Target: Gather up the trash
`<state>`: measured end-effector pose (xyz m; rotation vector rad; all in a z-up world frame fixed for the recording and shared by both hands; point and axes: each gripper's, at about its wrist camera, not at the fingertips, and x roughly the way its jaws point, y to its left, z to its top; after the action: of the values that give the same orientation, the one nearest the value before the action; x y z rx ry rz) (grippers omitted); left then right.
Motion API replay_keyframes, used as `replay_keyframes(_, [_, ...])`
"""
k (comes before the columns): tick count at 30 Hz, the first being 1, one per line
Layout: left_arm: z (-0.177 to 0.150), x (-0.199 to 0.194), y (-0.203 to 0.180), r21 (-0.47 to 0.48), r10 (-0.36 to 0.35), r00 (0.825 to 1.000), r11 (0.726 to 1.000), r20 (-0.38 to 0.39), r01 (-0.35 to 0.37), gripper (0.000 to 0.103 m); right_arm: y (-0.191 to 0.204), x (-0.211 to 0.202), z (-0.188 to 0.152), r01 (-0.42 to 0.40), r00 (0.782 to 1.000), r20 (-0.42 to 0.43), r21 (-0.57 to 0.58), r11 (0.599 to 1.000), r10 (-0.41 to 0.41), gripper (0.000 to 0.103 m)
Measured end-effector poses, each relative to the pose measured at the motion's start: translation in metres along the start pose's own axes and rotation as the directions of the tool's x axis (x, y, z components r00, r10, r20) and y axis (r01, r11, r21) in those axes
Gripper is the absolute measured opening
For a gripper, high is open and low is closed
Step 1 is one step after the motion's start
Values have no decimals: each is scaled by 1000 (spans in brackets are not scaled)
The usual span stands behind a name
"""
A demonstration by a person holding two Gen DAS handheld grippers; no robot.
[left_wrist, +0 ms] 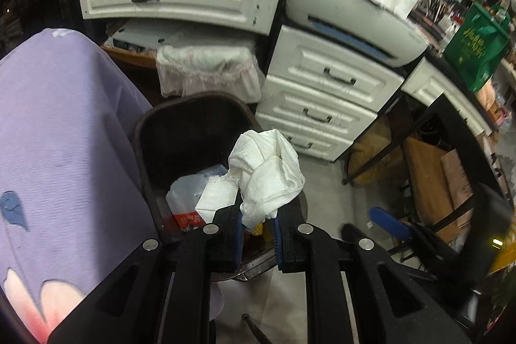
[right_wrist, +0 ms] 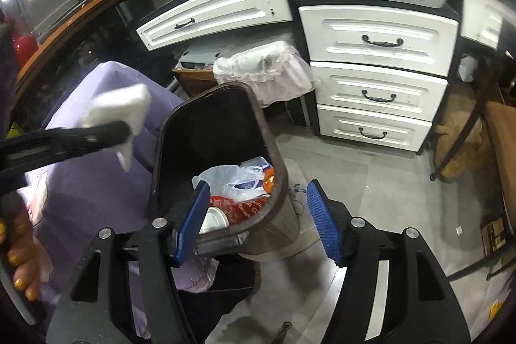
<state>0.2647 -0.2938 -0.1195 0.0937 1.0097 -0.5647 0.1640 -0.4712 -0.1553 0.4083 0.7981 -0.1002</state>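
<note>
Left wrist view: left gripper (left_wrist: 258, 223) pinches soft, light tissue wad (left_wrist: 267, 173) by its tail; right gripper (right_wrist: 258, 221) spread, probably straddling bin (right_wrist: 167, 131) rim.

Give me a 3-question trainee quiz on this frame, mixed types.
1. True or false: the left gripper is shut on the tissue.
2. Multiple choice: the right gripper jaws are A) shut on a can, B) open astride the bin rim, C) shut on a bag.
3. Fill in: the dark bin already holds a plastic ___ and other trash.

Key: 1 true; 2 B; 3 bag.
</note>
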Motion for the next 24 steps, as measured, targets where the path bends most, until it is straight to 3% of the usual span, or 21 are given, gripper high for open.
replay_keyframes(3, [0,12,-5,14,21,999,1000,-24,-20,16,-4,-10,-4,14,1000,13,-13,1000,-13,63])
replay_keyframes(5, [0,16,-6,18,36,999,999,-31,-36,24,-7,-16,-5,15,1000,19,-14,1000,-15,64])
replay_keyframes(8, [0,19,-8,20,40,999,999,-35,-40,39,-14,-25,-7,13,1000,29,1,1000,-13,66])
replay_keyframes(10, [0,19,-10,30,50,998,998,-24,-50,56,-16,-31,-9,11,999,34,9,1000,-11,67])
replay_keyframes(15, [-2,5,-16,55,56,998,997,12,-57,61,-15,-44,-11,17,998,55,10,1000,-18,68])
replay_keyframes(20, [-13,-38,-20,78,30,993,996,115,-39,68,-7,-67,-11,73,991,115,-30,997,-69,72])
replay_keyframes(24, [-27,-82,-18,80,-2,975,997,221,-16,86,8,-91,-10,78,983,170,-57,995,-67,74])
